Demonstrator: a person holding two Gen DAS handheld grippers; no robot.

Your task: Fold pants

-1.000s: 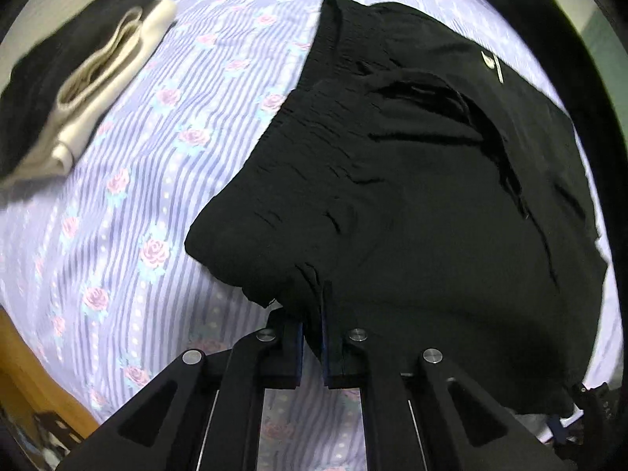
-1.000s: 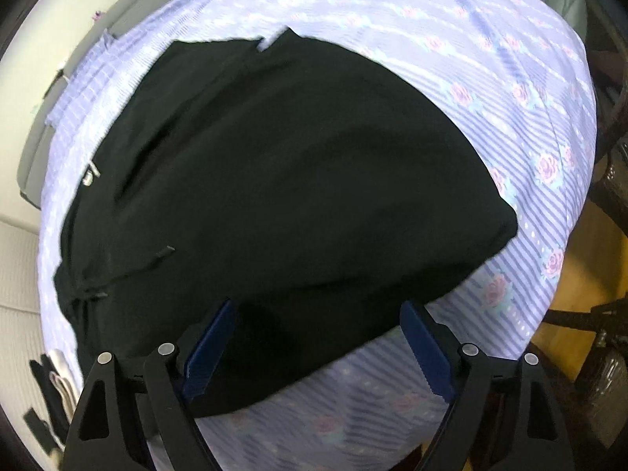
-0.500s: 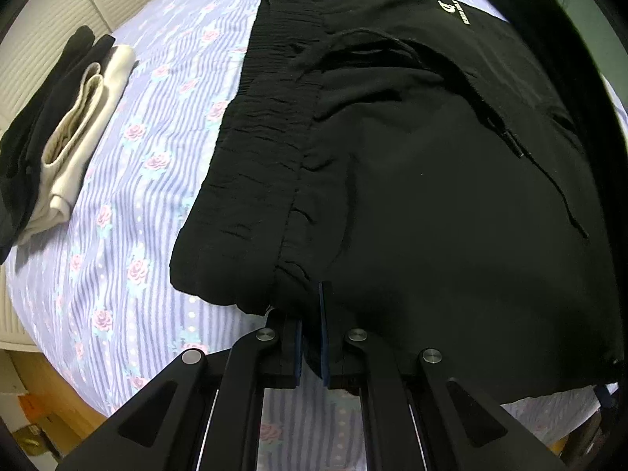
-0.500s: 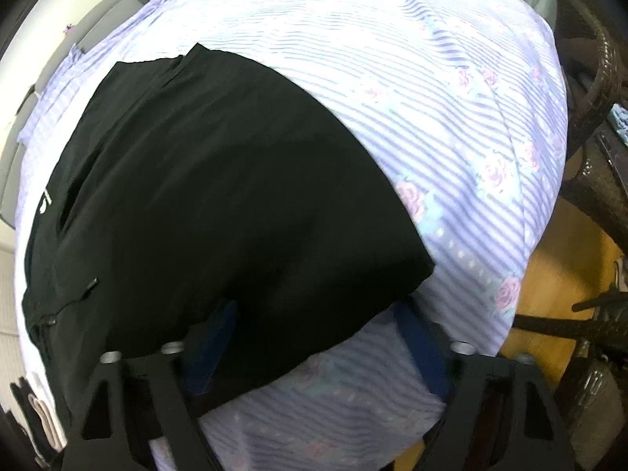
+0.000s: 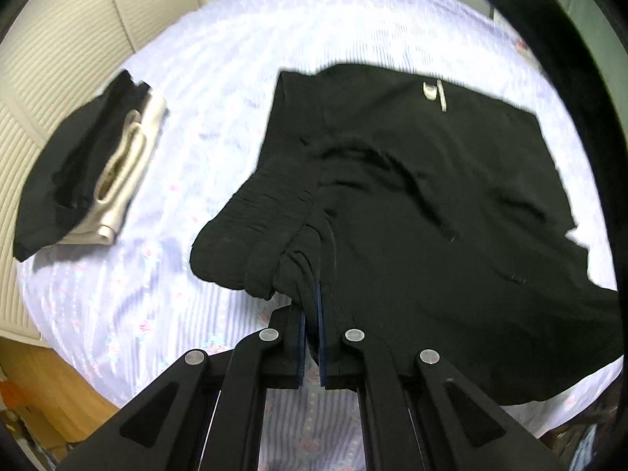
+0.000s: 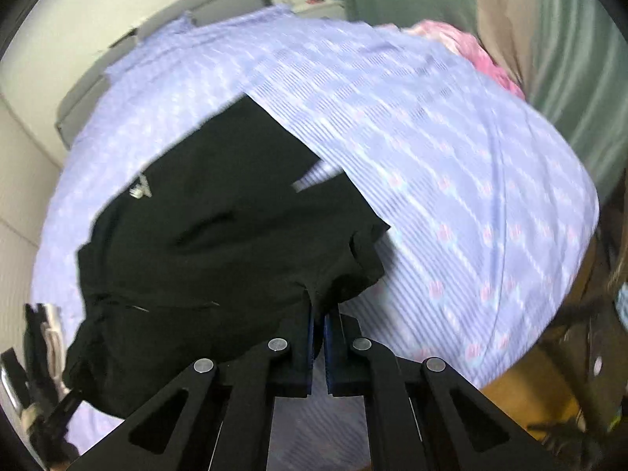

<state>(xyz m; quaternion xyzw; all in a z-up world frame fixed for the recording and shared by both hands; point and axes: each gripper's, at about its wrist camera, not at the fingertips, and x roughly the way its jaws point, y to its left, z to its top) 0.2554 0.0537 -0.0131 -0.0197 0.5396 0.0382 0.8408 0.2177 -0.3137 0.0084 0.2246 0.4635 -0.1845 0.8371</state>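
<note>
Gripping the black pants (image 5: 431, 204), your left claw (image 5: 311, 306) is clenched on a bunched fold at the gathered waistband. Your right claw (image 6: 318, 314) has just been closing and now pinches the pants' near edge. The pants lie on the bed (image 5: 219, 78), over its lilac striped sheet with pink roses, their near edge lifted. A small white logo (image 5: 433, 92) sits toward the pants' far edge; its lettering is too blurred to read. Left of the pants, well apart, a folded stack of black and cream clothes (image 5: 94, 168) rests on the sheet. Beyond the pants, pink fabric (image 6: 467, 49) lies at the bed's far corner.
</note>
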